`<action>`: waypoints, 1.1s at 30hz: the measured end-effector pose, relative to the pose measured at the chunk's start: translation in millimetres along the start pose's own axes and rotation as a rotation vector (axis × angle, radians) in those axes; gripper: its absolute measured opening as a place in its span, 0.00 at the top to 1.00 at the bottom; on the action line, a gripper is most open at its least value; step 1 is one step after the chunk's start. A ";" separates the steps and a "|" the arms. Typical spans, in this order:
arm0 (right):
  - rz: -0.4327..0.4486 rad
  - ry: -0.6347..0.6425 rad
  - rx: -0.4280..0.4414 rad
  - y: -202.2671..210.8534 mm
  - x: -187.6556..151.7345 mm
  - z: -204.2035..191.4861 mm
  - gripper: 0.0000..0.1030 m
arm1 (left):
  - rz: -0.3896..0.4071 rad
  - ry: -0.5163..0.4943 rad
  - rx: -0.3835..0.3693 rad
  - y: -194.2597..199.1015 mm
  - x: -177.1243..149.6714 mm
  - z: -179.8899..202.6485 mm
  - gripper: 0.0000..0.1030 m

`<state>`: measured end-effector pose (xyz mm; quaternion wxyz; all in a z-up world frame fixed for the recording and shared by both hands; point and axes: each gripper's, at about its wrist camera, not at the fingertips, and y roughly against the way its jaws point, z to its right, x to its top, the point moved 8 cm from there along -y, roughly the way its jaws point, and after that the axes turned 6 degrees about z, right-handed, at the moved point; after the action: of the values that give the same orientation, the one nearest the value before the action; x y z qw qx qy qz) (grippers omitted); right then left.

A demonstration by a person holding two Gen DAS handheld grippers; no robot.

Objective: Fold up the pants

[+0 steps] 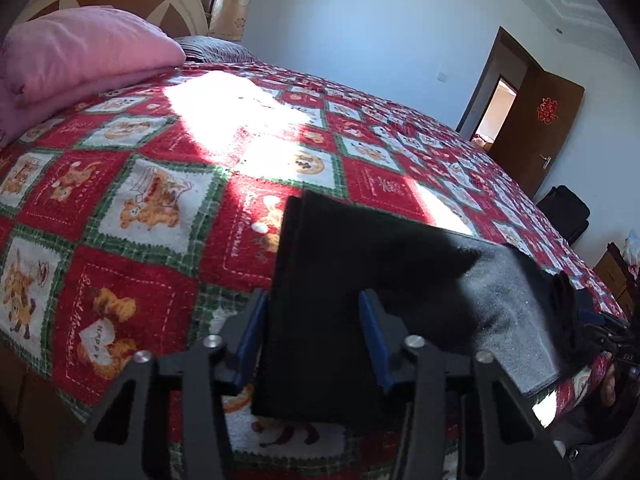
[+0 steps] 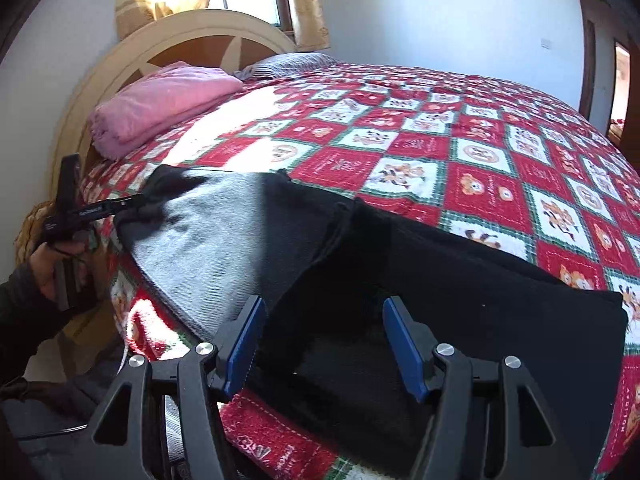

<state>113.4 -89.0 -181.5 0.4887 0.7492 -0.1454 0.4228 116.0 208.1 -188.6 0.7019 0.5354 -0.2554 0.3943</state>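
Note:
Black pants [image 2: 460, 280] lie flat near the front edge of the bed, partly in sunlight, with a seam down the middle. In the left wrist view the pants [image 1: 340, 272] run between my fingers. My left gripper [image 1: 314, 344] is open, its blue pads either side of the pants' end. It also shows in the right wrist view [image 2: 132, 202], at the pants' far left end. My right gripper [image 2: 322, 344] is open, low over the pants near their middle. In the left wrist view it [image 1: 596, 316] sits at the pants' right end.
The bed has a red, green and white patchwork cover [image 2: 440, 140]. A folded pink blanket [image 2: 160, 100] and a striped pillow [image 2: 280, 65] lie by the headboard [image 2: 132, 48]. An open brown door [image 1: 540, 128] and a dark bag [image 1: 568, 212] stand beyond the bed.

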 end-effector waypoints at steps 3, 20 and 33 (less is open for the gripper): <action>-0.003 -0.014 -0.010 0.0 -1.1 4.6 0.39 | -0.012 -0.002 0.011 -3.6 -1.7 -1.1 0.51; 0.048 -0.029 -0.050 7.3 5.3 11.4 0.39 | 0.034 0.029 -0.179 12.4 12.4 9.5 0.82; 0.105 -0.144 -0.122 38.3 22.6 49.4 0.39 | 0.164 0.101 -0.375 51.8 51.8 52.0 0.82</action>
<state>127.1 -145.2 -148.8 0.4988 0.7379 -0.2445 0.3833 105.4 179.0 -104.3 0.7667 0.3524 -0.3314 0.4220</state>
